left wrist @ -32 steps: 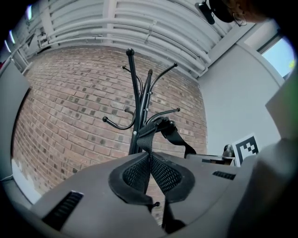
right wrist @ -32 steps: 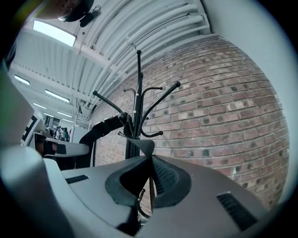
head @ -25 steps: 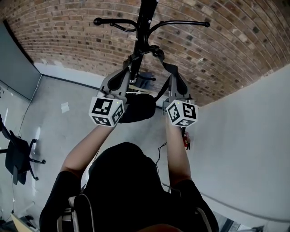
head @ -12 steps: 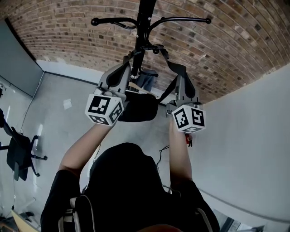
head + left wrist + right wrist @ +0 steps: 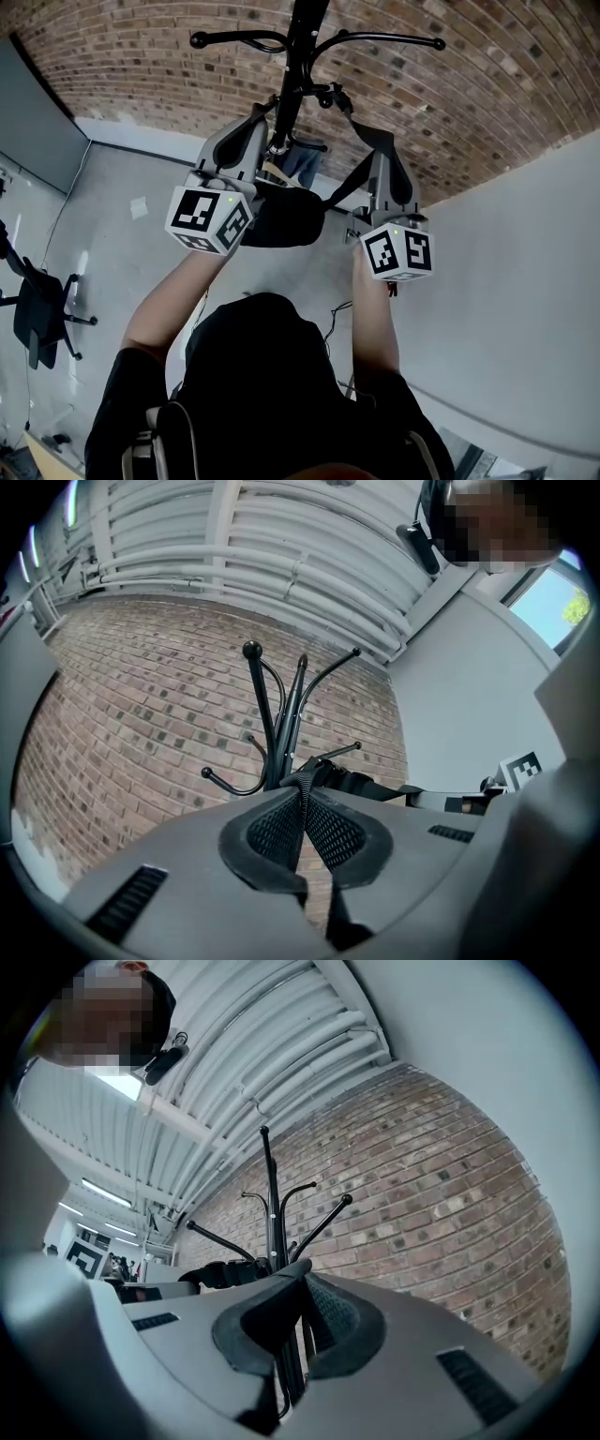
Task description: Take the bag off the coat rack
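The black coat rack (image 5: 298, 56) stands against the brick wall, its hooks spread at the top. A black bag (image 5: 286, 217) hangs between my two grippers. Its strap (image 5: 364, 139) runs up over a short lower hook (image 5: 326, 94). My left gripper (image 5: 263, 124) is shut on the strap's webbing (image 5: 302, 803) just left of the pole. My right gripper (image 5: 376, 148) is shut on the strap (image 5: 292, 1335) on the right side. In the left gripper view the strap (image 5: 375, 786) stretches across toward the right gripper (image 5: 469, 804). The rack's pole (image 5: 272, 1213) rises behind the right jaws.
A brick wall (image 5: 487, 84) is behind the rack and a pale wall (image 5: 525, 309) is to the right. A black office chair (image 5: 37, 319) stands at the far left on the grey floor (image 5: 112, 253). A cable (image 5: 330, 319) lies on the floor below.
Both grippers have risen along the rack with the strap in them, and their marker cubes have drifted apart. The bag still hangs between them.
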Available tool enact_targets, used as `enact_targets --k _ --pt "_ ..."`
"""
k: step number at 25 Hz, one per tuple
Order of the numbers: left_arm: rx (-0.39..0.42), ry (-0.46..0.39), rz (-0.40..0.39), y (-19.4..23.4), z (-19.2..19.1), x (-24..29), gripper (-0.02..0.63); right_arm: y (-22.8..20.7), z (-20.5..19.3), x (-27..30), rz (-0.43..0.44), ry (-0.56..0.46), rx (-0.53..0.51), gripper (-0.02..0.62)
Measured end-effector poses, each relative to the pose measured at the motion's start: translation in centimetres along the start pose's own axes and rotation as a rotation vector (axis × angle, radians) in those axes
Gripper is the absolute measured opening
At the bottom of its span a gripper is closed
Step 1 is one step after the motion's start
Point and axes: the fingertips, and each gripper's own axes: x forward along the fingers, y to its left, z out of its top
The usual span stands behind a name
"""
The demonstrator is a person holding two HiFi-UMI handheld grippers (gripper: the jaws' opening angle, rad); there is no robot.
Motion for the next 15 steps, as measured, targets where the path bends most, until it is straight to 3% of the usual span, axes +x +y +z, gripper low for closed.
enact_targets --k 15 --pt "-0.030 -0.101 0.044 0.6 2.8 -2.0 0.025 -2.2 3.7 -4.2 -0.077 -0.088 -0.030 0.021"
